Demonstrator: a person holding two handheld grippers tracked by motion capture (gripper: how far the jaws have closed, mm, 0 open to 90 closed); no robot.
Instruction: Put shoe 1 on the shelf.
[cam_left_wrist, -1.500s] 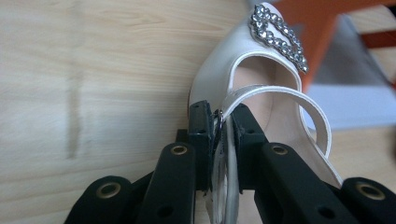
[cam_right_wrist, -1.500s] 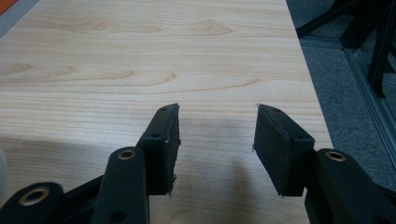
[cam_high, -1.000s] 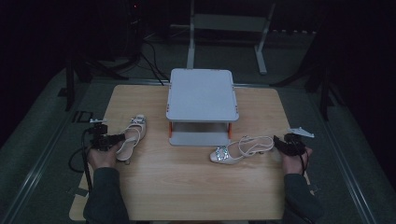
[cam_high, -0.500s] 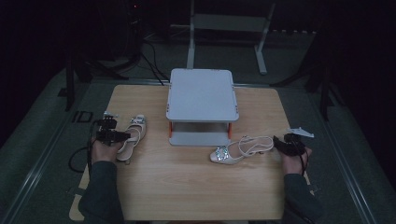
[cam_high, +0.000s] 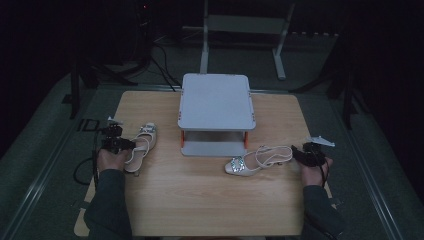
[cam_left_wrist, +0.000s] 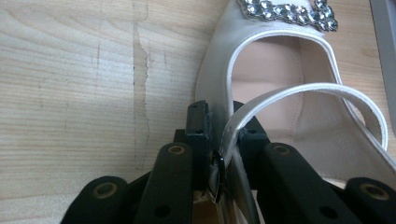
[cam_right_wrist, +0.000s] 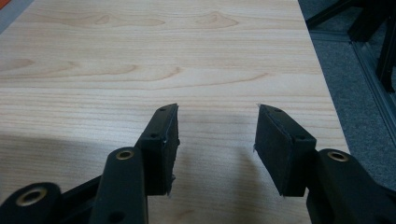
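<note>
Two cream slingback sandals lie on the wooden table (cam_high: 200, 200), neither yet on the grey two-tier rack (cam_high: 216, 102) at the far middle. At the near left, the left gripper (cam_high: 119, 145) has just been closing and now pinches the left sandal (cam_high: 140, 150) by its heel strap (cam_left_wrist: 299, 93). At the near right, the right gripper (cam_right_wrist: 215, 140) stands apart, empty, just beside the right sandal (cam_high: 257, 160). Lifting and shelving both look left to do. The rack's lower shelf is shadowed; the left sandal's heel is cut off.
</note>
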